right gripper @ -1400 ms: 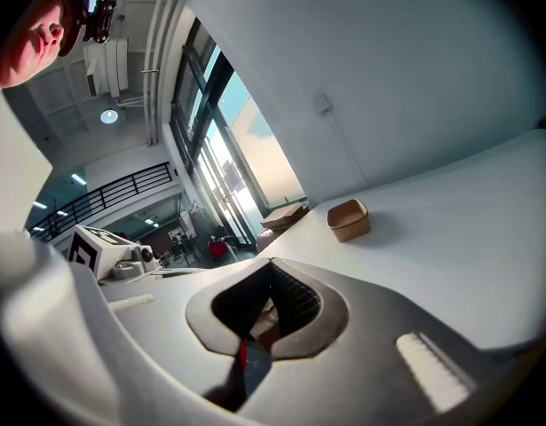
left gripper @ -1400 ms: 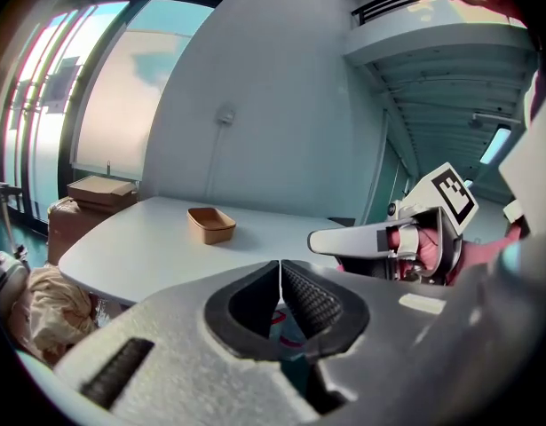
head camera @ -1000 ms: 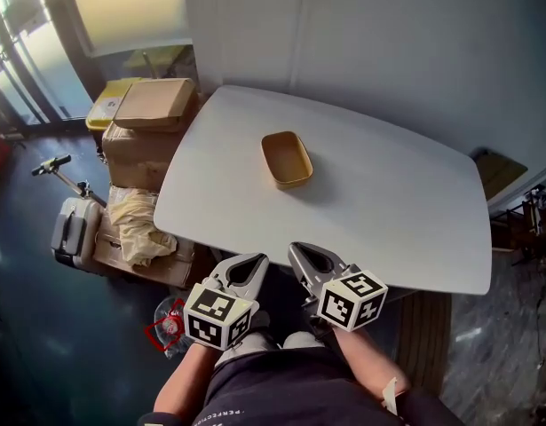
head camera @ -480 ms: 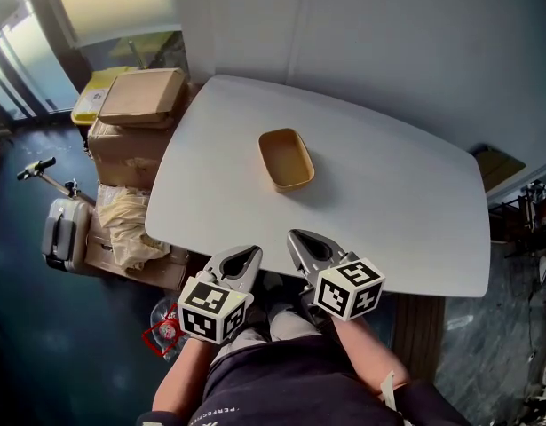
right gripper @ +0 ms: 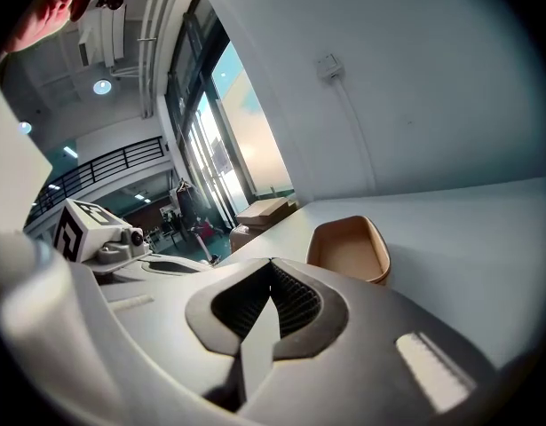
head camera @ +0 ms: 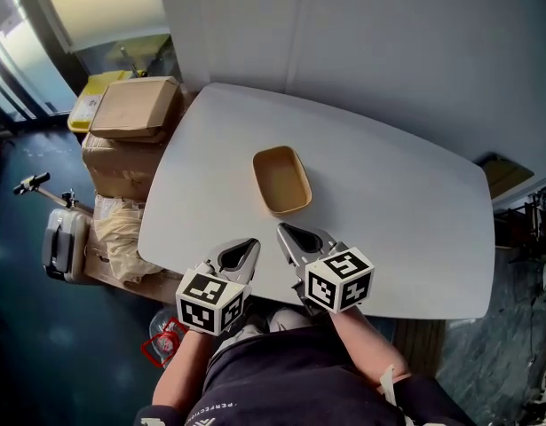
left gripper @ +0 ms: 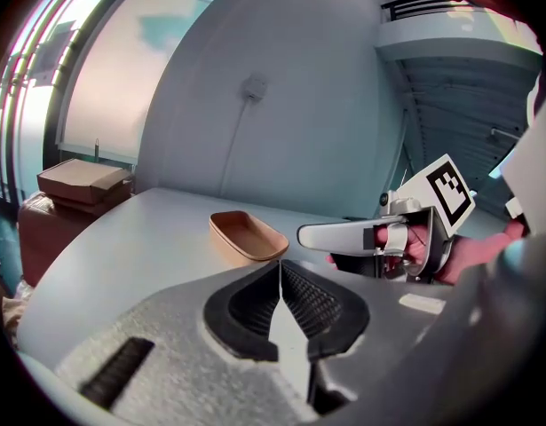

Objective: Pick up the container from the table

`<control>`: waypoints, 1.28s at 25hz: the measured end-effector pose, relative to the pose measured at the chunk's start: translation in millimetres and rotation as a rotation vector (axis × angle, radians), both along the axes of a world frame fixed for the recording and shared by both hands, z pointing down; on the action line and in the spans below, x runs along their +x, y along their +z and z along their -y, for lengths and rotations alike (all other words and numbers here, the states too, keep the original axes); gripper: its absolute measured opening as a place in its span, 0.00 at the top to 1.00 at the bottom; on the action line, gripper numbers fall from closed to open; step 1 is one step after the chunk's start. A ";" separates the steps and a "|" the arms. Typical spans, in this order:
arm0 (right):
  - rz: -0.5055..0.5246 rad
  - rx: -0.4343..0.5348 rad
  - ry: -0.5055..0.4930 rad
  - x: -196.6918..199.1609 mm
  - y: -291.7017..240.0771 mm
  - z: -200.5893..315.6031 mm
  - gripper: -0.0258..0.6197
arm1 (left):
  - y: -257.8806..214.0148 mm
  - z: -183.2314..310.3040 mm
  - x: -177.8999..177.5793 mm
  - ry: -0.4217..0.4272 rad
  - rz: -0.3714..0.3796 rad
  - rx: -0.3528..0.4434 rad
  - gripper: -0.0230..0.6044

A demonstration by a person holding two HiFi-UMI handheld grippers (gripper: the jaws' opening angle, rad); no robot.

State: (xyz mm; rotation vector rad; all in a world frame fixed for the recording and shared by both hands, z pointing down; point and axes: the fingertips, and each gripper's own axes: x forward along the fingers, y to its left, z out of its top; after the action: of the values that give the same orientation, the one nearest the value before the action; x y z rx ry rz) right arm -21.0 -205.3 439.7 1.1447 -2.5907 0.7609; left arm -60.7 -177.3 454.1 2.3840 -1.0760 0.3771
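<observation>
Two pairs of jaws are pressed together and neither holds anything. On your left gripper (left gripper: 280,266) the ribbed black pads meet along a thin seam at the tips, and your right gripper (right gripper: 272,264) shows the same closed seam in its own view. Seen from overhead, both grippers hang over the near edge of the table (head camera: 406,238). They sit side by side and a little apart, each pointing toward the far side and tilted slightly downward, with their marker cubes at the near ends above your lap. The container (head camera: 282,180) lies just beyond the tips. It is a shallow tan tray with rounded corners, open side up, resting flat on the white tabletop around the middle. Your right gripper's tip is close to the tray's near end without touching it, and your left gripper's tip sits to the near left of the tray. In the left gripper view the tray is straight ahead, with your right gripper reaching in from the right. In the right gripper view it is ahead and slightly to the right. On the floor left of the table are stacked cardboard boxes (head camera: 130,114), a yellow bin (head camera: 84,106) on their far side, some crumpled pale wrapping (head camera: 122,233) and a grey suitcase (head camera: 61,245). A pale wall (head camera: 415,51) runs along the table's far side.
</observation>
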 end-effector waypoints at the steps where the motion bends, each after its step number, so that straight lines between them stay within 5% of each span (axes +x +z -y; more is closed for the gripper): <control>1: -0.006 0.000 -0.005 0.7 1.5 5.5 0.96 | 1.4 5.0 1.6 0.001 0.003 -0.005 0.95; 11: -0.072 -0.001 -0.072 -2.1 18.2 46.1 0.96 | 16.5 42.0 -8.2 -0.037 0.038 -0.064 0.93; 16: -0.170 0.037 -0.125 -8.4 27.6 59.5 0.95 | 23.6 57.0 -17.4 -0.054 0.044 -0.092 0.91; 18: -0.195 0.030 -0.158 -11.9 33.8 61.4 0.85 | 26.0 60.9 -19.1 -0.056 0.046 -0.101 0.91; 32: -0.491 0.034 -0.316 -28.2 70.4 68.0 0.79 | 37.0 77.9 -38.1 -0.075 0.065 -0.141 0.87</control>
State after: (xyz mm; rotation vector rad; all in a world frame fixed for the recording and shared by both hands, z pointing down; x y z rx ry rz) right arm -49.2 -273.3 510.1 0.7766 -2.2857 0.3174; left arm -98.8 -255.2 491.1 2.2149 -1.1257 0.4908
